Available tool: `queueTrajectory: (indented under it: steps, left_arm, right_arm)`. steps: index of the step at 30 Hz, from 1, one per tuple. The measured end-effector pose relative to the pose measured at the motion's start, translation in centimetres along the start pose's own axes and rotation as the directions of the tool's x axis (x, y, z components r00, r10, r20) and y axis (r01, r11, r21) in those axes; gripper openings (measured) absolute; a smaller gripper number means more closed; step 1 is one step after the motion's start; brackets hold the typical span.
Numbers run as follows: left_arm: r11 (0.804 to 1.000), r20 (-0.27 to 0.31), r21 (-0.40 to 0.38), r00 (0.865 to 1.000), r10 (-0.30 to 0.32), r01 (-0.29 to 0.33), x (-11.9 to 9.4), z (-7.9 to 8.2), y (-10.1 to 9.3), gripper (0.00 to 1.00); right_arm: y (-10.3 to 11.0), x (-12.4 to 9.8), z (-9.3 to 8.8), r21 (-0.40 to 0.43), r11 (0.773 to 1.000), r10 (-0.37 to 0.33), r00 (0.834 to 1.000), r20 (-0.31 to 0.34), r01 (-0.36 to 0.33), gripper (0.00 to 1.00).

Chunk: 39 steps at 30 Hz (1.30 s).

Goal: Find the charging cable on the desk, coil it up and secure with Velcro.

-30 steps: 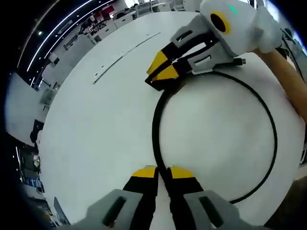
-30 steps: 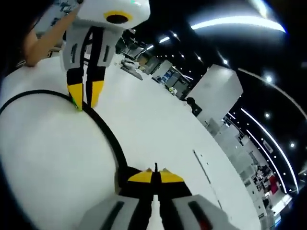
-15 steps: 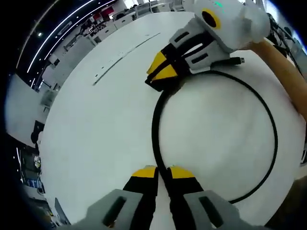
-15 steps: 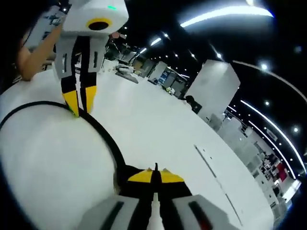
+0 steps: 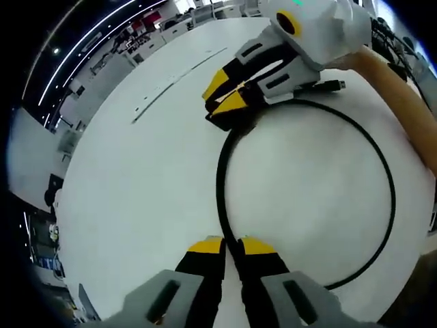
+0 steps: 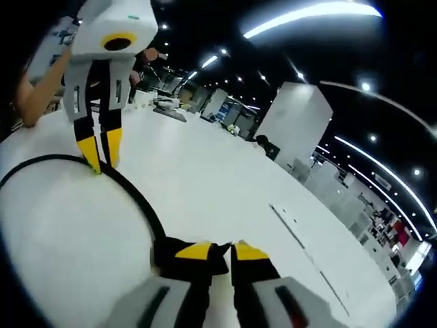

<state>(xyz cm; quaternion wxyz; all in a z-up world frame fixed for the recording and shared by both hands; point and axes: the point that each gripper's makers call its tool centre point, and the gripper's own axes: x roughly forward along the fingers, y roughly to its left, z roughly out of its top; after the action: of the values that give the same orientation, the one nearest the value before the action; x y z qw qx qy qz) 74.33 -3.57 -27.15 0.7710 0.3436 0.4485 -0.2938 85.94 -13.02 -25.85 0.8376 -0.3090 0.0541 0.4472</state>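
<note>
Black charging cable (image 5: 222,179) lies in one wide loop on the white desk (image 5: 136,178).
My left gripper (image 5: 231,243) pinches the loop's near side, jaws closed; my right gripper (image 6: 222,249), jaws slightly parted, sits at the far side.

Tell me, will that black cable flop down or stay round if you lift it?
Probably a bit springy: the cable lies in one smooth open loop on the desk, with no kinks. It looks thin, so likely light. Lifted by the left gripper alone, the far side would probably sag.
</note>
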Motion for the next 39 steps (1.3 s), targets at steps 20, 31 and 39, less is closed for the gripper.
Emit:
queueTrajectory:
  steps: [20, 31, 39]
  left_arm:
    - [1.000, -0.007, -0.009, 1.000, -0.004, 0.004, 0.20, 0.13, 0.10, 0.08]
    - [1.000, -0.014, -0.002, 1.000, 0.025, -0.025, 0.19, 0.11, 0.01, 0.08]
    - [1.000, -0.004, -0.013, 1.000, 0.015, -0.015, 0.16, 0.11, 0.05, 0.07]
  right_arm:
    - [-0.19, 0.22, -0.06, -0.044, 0.999, -0.035, 0.998, -0.050, 0.033, 0.10]
    - [0.11, 0.30, 0.10, -0.198, 0.979, -0.075, 0.984, -0.159, 0.043, 0.11]
    - [0.16, 0.27, 0.10, -0.212, 0.976, -0.088, 0.981, -0.174, 0.050, 0.11]
